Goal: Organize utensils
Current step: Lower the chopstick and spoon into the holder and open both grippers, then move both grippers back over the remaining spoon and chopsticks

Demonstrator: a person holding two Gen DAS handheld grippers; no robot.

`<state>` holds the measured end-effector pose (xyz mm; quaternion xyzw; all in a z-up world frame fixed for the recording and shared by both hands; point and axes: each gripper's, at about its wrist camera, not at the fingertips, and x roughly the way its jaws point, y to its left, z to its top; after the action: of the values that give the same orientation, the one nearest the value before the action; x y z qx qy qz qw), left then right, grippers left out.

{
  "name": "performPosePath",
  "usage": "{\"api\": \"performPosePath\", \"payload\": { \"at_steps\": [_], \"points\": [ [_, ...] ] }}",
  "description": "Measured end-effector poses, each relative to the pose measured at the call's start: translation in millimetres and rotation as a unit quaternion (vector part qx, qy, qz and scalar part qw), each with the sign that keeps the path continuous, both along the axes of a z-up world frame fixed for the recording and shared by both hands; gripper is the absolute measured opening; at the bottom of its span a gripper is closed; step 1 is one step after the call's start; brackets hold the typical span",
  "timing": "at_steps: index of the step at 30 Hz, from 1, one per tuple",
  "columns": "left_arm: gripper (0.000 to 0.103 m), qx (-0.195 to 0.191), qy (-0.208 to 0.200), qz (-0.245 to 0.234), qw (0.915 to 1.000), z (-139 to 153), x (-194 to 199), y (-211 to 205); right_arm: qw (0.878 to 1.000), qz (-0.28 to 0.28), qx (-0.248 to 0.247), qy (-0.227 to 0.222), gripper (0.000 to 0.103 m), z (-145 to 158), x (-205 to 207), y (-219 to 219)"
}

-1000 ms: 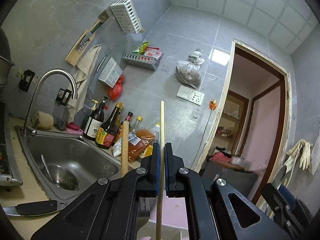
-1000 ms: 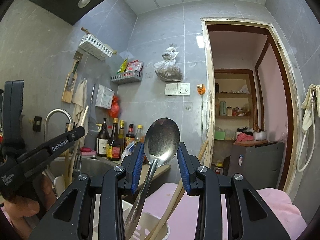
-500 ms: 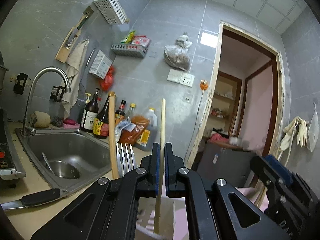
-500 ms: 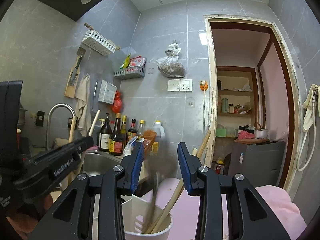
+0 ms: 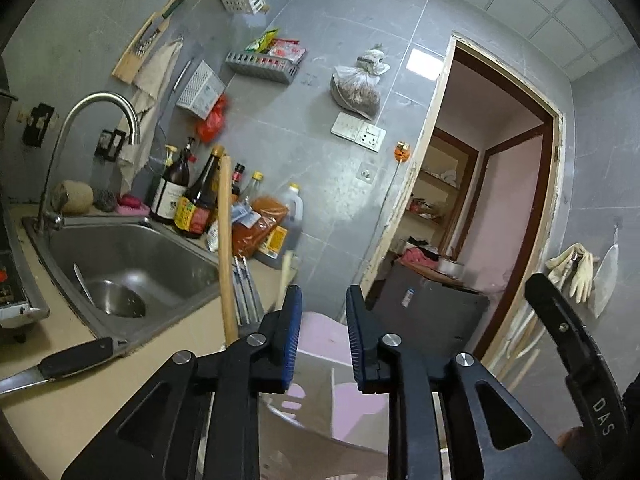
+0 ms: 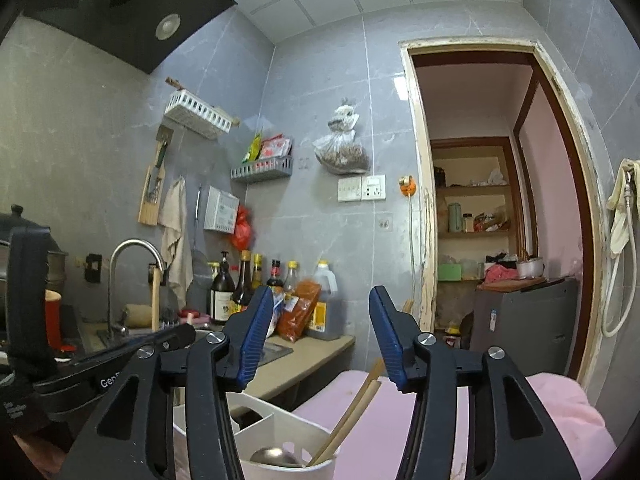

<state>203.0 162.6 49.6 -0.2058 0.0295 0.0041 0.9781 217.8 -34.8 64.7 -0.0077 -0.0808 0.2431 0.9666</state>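
Gaping wide, the right gripper (image 6: pixel 321 332) held nothing, poised just above the white utensil holder (image 6: pixel 280 424). Inside it, a spoon (image 6: pixel 274 456) lay bowl-up beside two chopsticks (image 6: pixel 348 416) leaning up to the right. The left gripper (image 5: pixel 323 336) was also spread and empty, angled over the holder; a wooden handle (image 5: pixel 226 248) stood near-upright beside its left finger.

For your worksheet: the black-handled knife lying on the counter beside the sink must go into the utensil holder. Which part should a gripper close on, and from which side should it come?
Grip the knife by its black handle, probably near the middle, coming down from above with the fingers across its width. It lies flat on the counter, the handle end towards the sink corner and the blade running out of frame, so the handle is the thick, safe part within reach.
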Motion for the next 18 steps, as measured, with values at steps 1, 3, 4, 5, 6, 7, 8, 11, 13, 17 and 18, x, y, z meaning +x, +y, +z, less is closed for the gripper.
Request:
{"api": "performPosePath", "payload": {
  "at_steps": [1,3,4,5,6,7,8,11,13,17,18],
  "points": [
    [0.023,0.0,0.0,-0.002,1.0,2,-1,-1,1.0,-0.001,0.001,-0.003,0.052,2,-2,-2],
    [0.03,0.004,-0.005,-0.004,1.0,8,-6,-5,1.0,-0.006,0.002,-0.01,0.054,7,-6,-9],
    [0.031,0.007,-0.005,-0.005,0.9999,10,-7,-7,1.0,-0.009,0.002,-0.013,0.055,9,-8,-13],
    [0.032,0.012,-0.005,-0.007,0.9999,13,-9,-10,1.0,-0.013,0.003,-0.014,0.056,12,-9,-17],
    [0.034,0.019,-0.004,-0.011,0.9998,17,-10,-14,1.0,-0.017,0.004,-0.015,0.058,14,-11,-23],
    [0.035,0.024,-0.003,-0.016,0.9996,19,-12,-17,1.0,-0.02,0.006,-0.014,0.062,17,-12,-29],
    [0.039,0.029,-0.002,-0.021,0.9993,22,-13,-21,1.0,-0.024,0.009,-0.013,0.067,19,-13,-35],
    [0.054,0.041,-0.003,-0.035,0.9985,27,-17,-33,0.999,-0.039,0.011,-0.009,0.073,24,-16,-56],
    [0.06,0.048,-0.003,-0.046,0.9978,30,-19,-42,0.999,-0.05,0.008,-0.006,0.079,26,-18,-69],
    [0.075,0.071,-0.004,-0.07,0.995,35,-20,-62,0.997,-0.075,0.0,0.001,0.09,27,-23,-96],
    [0.077,0.074,-0.003,-0.082,0.9939,35,-20,-67,0.997,-0.082,-0.002,0.005,0.092,28,-24,-103]
  ]
}}
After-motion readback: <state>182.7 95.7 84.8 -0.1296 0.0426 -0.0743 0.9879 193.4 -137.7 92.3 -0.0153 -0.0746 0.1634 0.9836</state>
